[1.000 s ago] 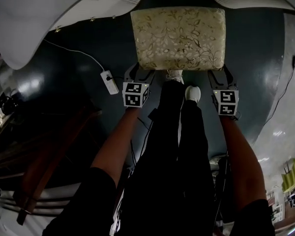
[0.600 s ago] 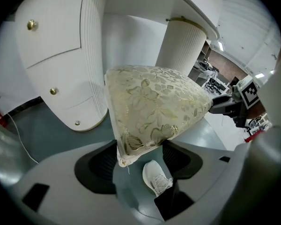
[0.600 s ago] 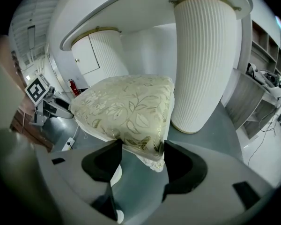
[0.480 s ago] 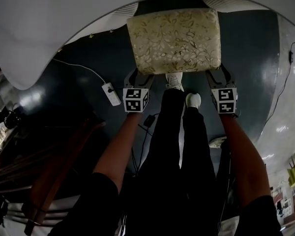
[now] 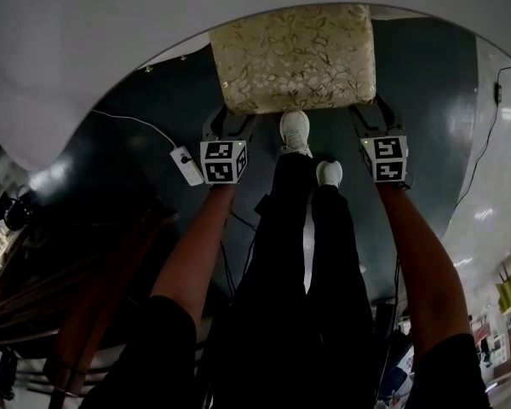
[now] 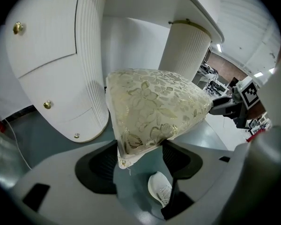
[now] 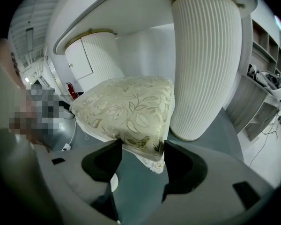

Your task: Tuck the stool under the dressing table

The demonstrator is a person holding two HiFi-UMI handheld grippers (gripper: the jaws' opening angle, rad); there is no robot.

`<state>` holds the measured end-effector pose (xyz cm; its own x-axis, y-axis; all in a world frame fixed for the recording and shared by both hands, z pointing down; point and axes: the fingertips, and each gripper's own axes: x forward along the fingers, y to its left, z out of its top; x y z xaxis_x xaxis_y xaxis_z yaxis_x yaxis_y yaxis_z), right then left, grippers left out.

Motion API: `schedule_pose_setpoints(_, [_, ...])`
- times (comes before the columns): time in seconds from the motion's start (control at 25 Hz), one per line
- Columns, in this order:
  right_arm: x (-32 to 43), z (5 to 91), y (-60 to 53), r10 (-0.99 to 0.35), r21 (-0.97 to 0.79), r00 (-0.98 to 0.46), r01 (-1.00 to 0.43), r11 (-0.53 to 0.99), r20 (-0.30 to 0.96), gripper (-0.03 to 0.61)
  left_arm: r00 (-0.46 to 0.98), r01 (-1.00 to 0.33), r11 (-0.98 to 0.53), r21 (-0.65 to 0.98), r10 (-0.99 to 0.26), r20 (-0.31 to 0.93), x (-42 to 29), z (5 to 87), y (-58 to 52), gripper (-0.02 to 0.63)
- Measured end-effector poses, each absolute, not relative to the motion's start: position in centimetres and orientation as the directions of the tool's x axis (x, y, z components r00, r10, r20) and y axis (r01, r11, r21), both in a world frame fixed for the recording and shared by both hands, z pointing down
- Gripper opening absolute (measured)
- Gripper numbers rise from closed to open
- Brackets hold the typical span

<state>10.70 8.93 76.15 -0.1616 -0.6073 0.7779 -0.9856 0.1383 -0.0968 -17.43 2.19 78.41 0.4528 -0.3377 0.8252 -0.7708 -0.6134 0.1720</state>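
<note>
The left gripper (image 5: 228,124) (image 6: 140,149) is clamping its two jaws on the near left corner of the stool (image 5: 294,54) (image 6: 154,107) (image 7: 126,107), the gold-leaf cushion fabric pinched between the dark pads. The right gripper (image 5: 370,118) (image 7: 140,156) is pinching the near right corner the same way, jaws narrowed against the cushion's piped edge. The stool is standing on the dark floor (image 5: 153,100) between the ribbed pedestals (image 7: 203,64) (image 6: 187,50) of the dressing table (image 5: 111,41). Its far edge is reaching the lip of the curved white top, with most of the seat showing in front. A white shoe (image 5: 295,130) is stepping forward just behind the seat, between the grippers. A white power strip (image 5: 186,164) is lying on the floor near the left gripper.
</note>
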Motion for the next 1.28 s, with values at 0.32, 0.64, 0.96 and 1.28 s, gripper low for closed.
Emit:
schedule_pose_setpoints(0.32, [13.3, 76.4, 1.5, -0.623, -0.094, -0.183, -0.980, 0.173, 0.760, 0.264, 0.475, -0.766, -0.615, 0.190, -0.341, 0.811, -15.0, 78.6, -4.7, 0.298])
schedule_pose_setpoints(0.64, [13.7, 75.4, -1.3, -0.658, -0.080, -0.164, -0.985, 0.155, 0.735, 0.264, 0.474, -0.782, -0.596, 0.185, -0.374, 0.797, -14.7, 77.6, -7.4, 0.298])
schedule_pose_setpoints(0.96, [14.0, 75.8, -2.4, -0.665, -0.078, -0.166, -0.984, 0.160, 0.728, 0.264, 0.480, -0.769, -0.613, 0.184, -0.362, 0.799, -14.3, 78.0, -9.0, 0.298])
schedule_pose_setpoints(1.28, [15.0, 75.9, -5.1, -0.680, -0.084, -0.191, -0.979, 0.187, 0.708, 0.264, 0.491, -0.777, -0.600, 0.190, -0.388, 0.780, -13.4, 78.1, -11.2, 0.298])
